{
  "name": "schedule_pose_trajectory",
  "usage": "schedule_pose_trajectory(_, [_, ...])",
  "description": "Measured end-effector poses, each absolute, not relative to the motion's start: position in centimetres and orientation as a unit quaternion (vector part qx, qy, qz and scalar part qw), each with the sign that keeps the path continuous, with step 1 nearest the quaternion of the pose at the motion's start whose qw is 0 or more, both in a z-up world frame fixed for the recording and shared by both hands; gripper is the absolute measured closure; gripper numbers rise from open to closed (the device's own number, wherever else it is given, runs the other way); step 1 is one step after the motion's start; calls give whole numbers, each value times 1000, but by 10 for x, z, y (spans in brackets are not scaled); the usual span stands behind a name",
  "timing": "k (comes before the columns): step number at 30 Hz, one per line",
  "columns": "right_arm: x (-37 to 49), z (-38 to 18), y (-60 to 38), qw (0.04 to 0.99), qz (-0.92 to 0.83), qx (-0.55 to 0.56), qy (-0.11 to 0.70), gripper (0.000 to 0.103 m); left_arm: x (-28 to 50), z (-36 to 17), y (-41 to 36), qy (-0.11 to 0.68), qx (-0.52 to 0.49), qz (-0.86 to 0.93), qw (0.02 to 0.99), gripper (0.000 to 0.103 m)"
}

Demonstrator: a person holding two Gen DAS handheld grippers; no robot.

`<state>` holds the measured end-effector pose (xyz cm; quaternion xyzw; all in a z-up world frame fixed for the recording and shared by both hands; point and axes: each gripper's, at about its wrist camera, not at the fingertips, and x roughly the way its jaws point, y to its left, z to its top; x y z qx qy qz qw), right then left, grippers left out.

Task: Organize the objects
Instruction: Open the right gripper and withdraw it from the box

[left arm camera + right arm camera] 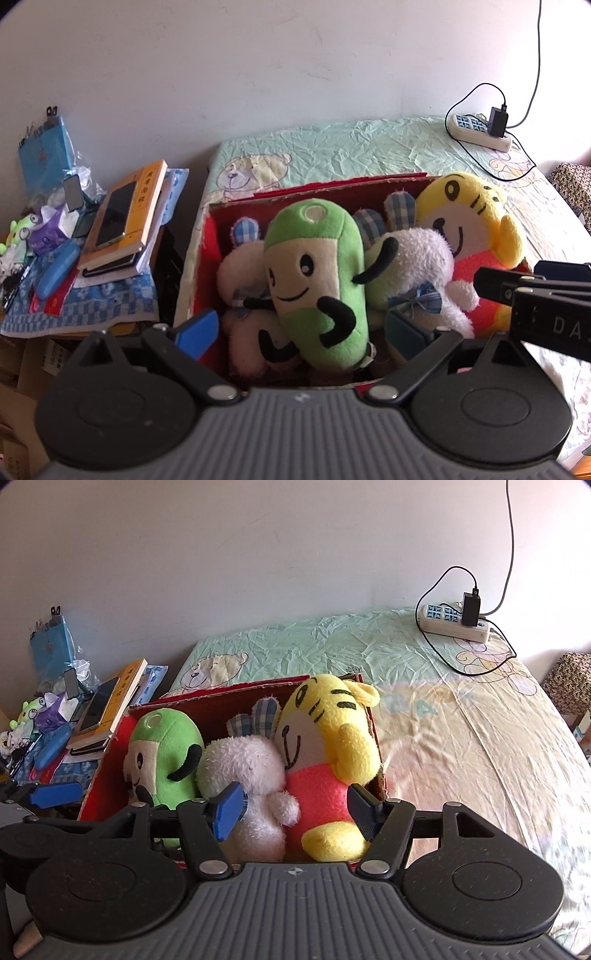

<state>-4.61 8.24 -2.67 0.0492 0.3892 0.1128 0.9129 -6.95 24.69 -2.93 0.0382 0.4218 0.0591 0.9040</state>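
A red box (207,236) sits on the bed (461,738) near its left edge, packed with plush toys: a green one (314,280) at the left, a white one (247,764) in the middle, a yellow tiger (332,734) against the right wall. The bed lies bare to the right of the box as far as a power strip (454,622) by the wall. The left gripper (301,328) hangs over the near rim, jaws spread with nothing between them; the right gripper (295,812) likewise. Only the left view shows another pale plush (240,273) behind the green one. A cluttered side counter (110,302) with books (125,218) borders the left edge.
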Motion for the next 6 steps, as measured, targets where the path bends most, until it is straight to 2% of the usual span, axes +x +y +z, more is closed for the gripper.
schedule_pose_trajectory(6, [-52,-25,77,916,108,53,384,37,-73,-24,242,411,40,70,908,10])
